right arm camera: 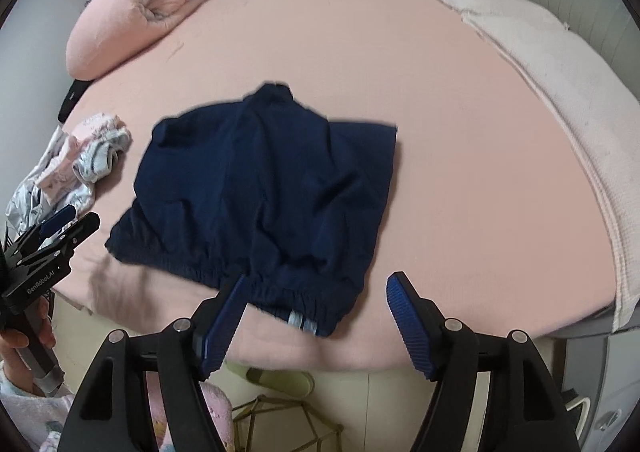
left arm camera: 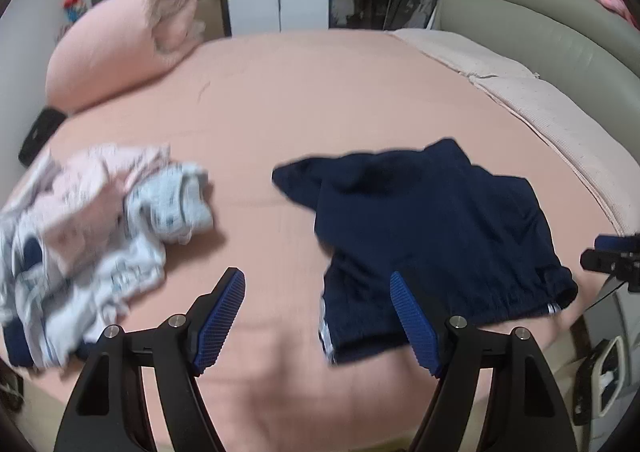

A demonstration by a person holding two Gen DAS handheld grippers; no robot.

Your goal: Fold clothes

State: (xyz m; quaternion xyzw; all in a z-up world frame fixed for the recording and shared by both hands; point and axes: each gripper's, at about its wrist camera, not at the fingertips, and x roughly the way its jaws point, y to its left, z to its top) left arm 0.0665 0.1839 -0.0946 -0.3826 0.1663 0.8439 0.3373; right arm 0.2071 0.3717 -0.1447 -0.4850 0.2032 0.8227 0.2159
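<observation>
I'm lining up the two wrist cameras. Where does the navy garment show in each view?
Left wrist view: the navy garment lies right of centre on the pink bed sheet, partly behind the left gripper finger.
Right wrist view: the garment sits centre-left, its elastic hem nearest the right gripper.
Shared landmark: the rolled pink blanket, upper left in both.
</observation>
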